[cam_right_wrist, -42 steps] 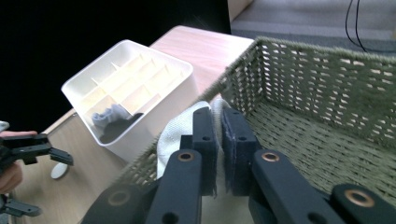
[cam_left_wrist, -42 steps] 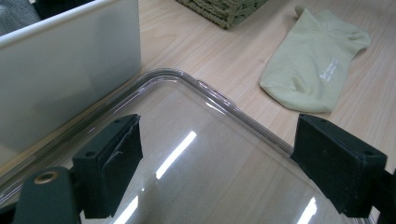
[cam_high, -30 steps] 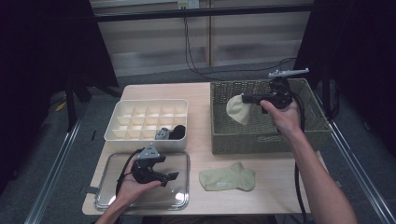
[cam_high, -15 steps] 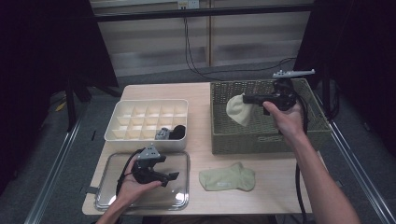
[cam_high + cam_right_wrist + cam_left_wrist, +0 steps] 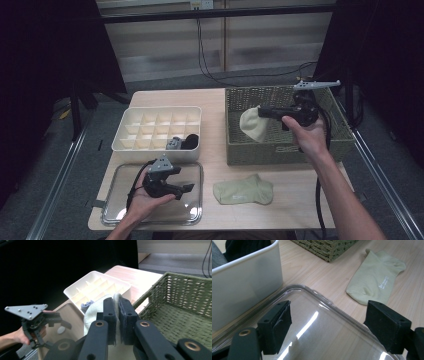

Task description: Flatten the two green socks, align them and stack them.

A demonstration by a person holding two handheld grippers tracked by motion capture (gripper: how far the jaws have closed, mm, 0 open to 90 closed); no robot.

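Right gripper clamped on cream sock, cloth pinched between jaws, sock hanging above woven basket, over its 9 o'clock side. In right gripper view same sock sits in jaws.

Left gripper over clear lid, jaws apart, nothing between them; they have just been closing a little.

Green sock flat on table, at 3 o'clock from lid. White divided box at 12 o'clock from lid, dark and grey items in its near cells.
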